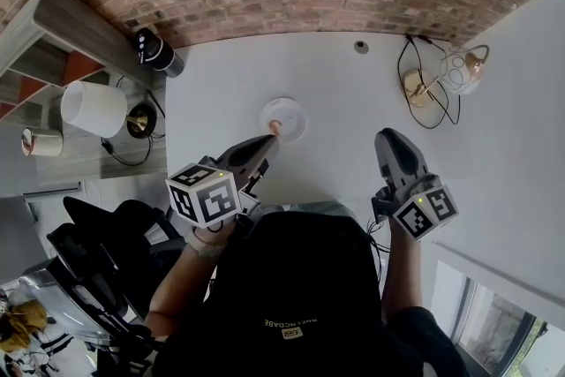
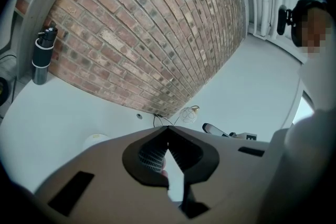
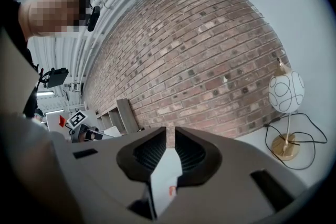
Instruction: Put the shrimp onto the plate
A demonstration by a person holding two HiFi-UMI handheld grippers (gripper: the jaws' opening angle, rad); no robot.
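A small orange shrimp [image 1: 274, 127] sits at the tip of my left gripper [image 1: 271, 138], right over the near rim of the white plate [image 1: 293, 114] on the white table. In the left gripper view the jaws of the left gripper [image 2: 168, 131] meet at their tips, with a pinkish piece of the shrimp [image 2: 164, 172] pinched lower between them; the plate [image 2: 94, 139] shows pale at the left. My right gripper [image 1: 386, 135] hovers to the right of the plate, apart from it. Its jaws [image 3: 170, 134] stand nearly together with nothing between them.
A globe lamp [image 1: 459, 71] with a black cable stands at the table's back right. A dark bottle [image 1: 157, 53] is at the back left corner against the brick wall. A shelf unit with a white cylinder [image 1: 93, 109] lies left of the table.
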